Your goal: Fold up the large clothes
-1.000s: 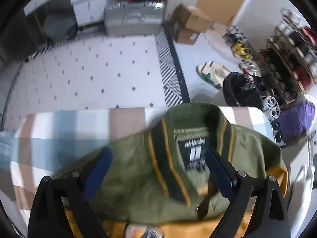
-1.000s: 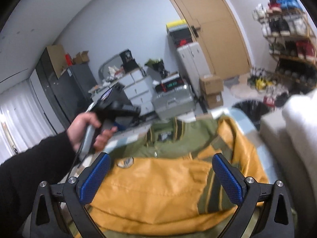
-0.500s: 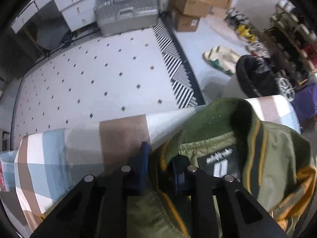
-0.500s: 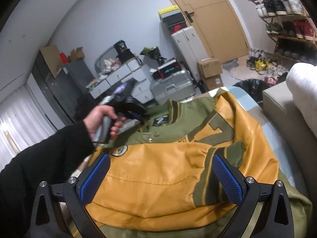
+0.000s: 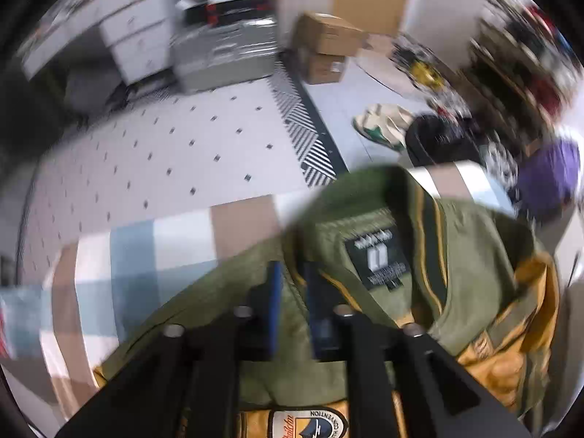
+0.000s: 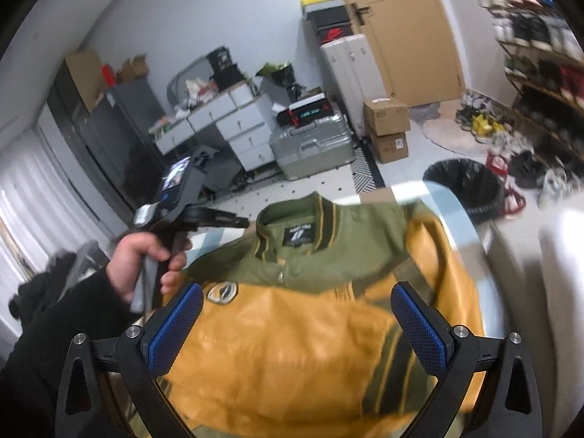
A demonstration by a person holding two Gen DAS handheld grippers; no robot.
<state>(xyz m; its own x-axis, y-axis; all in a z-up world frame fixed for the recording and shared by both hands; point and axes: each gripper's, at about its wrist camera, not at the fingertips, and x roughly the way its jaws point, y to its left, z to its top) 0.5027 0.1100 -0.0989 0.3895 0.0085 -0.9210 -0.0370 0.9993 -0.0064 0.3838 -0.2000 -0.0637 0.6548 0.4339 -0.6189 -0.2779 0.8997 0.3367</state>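
Left gripper (image 5: 292,292): jaws nearly together, blue pads pinching a fold of olive cloth at the jacket (image 5: 474,266) collar, just left of the black neck label (image 5: 381,261). Jaws have just been closing onto this fold and then eased slightly apart; cloth is between them. Left view is motion-blurred.

Right gripper (image 6: 295,314): jaws spread wide, nothing between the pads. It hangs above the jacket's mustard front panel; whether the fingers touch the cloth cannot be told.

Jacket (image 6: 303,346): olive body, mustard front and sleeve, striped rib collar. It lies on a checked cover (image 5: 146,248) of blue, white and brown blocks, collar end away from the right gripper, round chest patch (image 6: 222,291) just beyond that gripper's left pad.

Left of the jacket collar, in the right view: a hand (image 6: 142,266) in a black sleeve grips the left gripper's handle.

Beyond the jacket: spotted white rug (image 5: 164,138), silver case (image 6: 310,146), cardboard boxes (image 6: 387,127), black bin (image 6: 467,186).
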